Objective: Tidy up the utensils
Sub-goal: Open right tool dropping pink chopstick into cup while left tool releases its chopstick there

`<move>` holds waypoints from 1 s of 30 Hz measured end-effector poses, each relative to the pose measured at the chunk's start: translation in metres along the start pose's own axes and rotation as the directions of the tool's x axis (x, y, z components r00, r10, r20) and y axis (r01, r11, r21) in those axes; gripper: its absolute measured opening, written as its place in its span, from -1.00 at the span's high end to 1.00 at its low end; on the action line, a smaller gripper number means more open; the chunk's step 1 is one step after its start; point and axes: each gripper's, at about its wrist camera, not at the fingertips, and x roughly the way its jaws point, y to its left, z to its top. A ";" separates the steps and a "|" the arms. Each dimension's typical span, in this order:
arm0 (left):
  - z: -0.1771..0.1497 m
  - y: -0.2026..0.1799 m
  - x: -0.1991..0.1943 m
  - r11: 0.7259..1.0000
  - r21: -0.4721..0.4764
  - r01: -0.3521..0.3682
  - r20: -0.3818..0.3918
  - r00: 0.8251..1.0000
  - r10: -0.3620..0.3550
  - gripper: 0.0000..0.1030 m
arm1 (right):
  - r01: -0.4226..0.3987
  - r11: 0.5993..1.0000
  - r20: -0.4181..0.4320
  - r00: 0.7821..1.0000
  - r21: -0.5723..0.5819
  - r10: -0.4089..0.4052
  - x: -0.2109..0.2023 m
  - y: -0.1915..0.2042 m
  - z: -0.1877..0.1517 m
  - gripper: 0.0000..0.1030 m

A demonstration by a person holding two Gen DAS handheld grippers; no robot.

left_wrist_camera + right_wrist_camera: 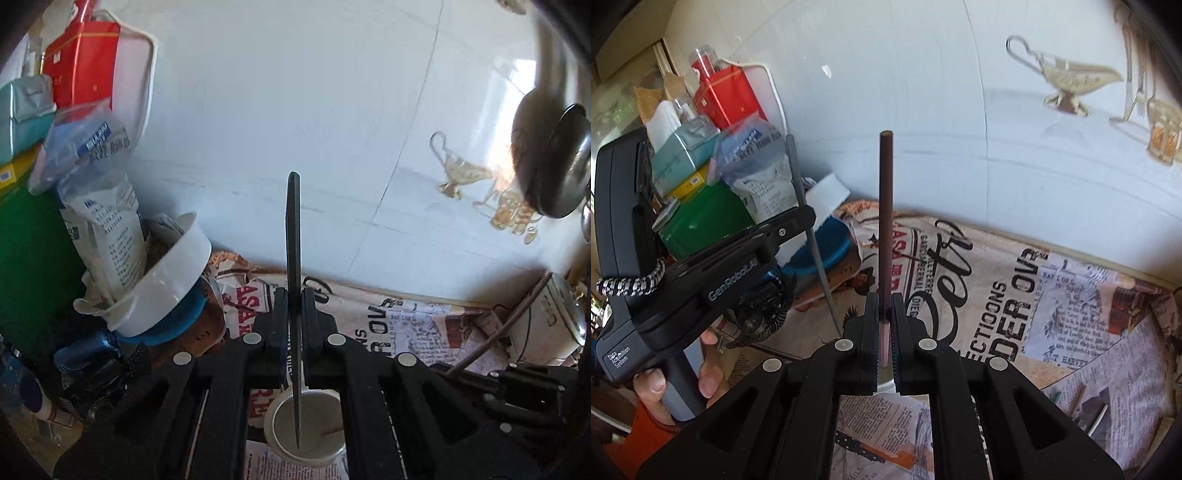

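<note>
My left gripper is shut on a dark grey chopstick that stands upright, its lower tip inside a white cup below the jaws. My right gripper is shut on a brown chopstick, also upright, with its pale lower end over the rim of the white cup. In the right wrist view the left gripper shows at left, hand-held, with the grey chopstick in it. More utensils lie on the newspaper-print cloth at lower right.
Boxes, a green tin, bags and a white bowl on a blue one crowd the left. A white tiled wall is behind. A ladle hangs at right above a white appliance.
</note>
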 end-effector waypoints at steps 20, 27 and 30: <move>-0.039 0.004 0.041 0.999 0.037 0.005 -0.187 0.982 0.002 0.91 | 0.013 1.000 -0.143 0.990 0.015 -0.010 0.056 -0.009 -0.010 0.86; -0.039 -0.002 0.025 0.997 0.070 -0.013 -0.189 0.982 0.026 0.90 | 0.039 0.999 -0.130 0.991 0.012 -0.037 0.041 -0.008 -0.012 0.38; -0.040 -0.005 0.012 0.997 0.082 -0.014 -0.178 0.984 0.029 0.89 | 0.060 0.998 -0.106 0.993 0.005 -0.059 0.028 -0.006 -0.015 0.37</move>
